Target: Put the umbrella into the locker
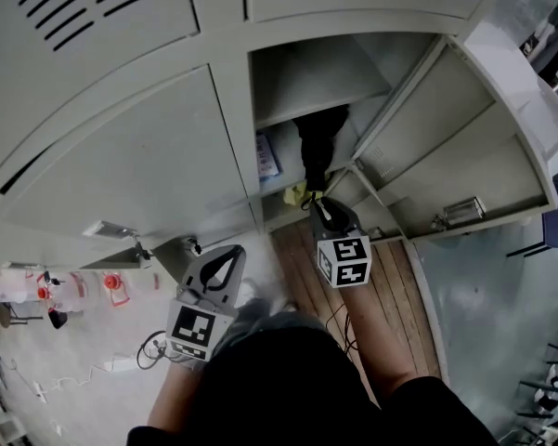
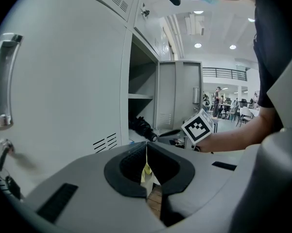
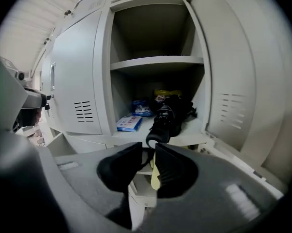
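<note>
A folded black umbrella (image 1: 317,151) lies on the lower shelf inside the open locker (image 1: 302,91), its handle end poking out over the front edge. In the right gripper view the umbrella (image 3: 167,118) is just beyond my right gripper (image 3: 148,149), whose jaws stand slightly apart with a narrow gap, not pressing on it. In the head view that right gripper (image 1: 317,203) sits at the compartment's front edge. My left gripper (image 1: 232,254) hangs back at the lower left, shut and empty, facing the closed neighbouring door; its jaws meet in the left gripper view (image 2: 146,149).
The locker door (image 1: 464,147) stands swung open to the right. A blue packet (image 3: 129,123) lies on the shelf left of the umbrella, under an empty upper shelf (image 3: 158,62). Something yellow (image 1: 295,193) sits in the compartment below. Wooden flooring (image 1: 325,286) runs underfoot.
</note>
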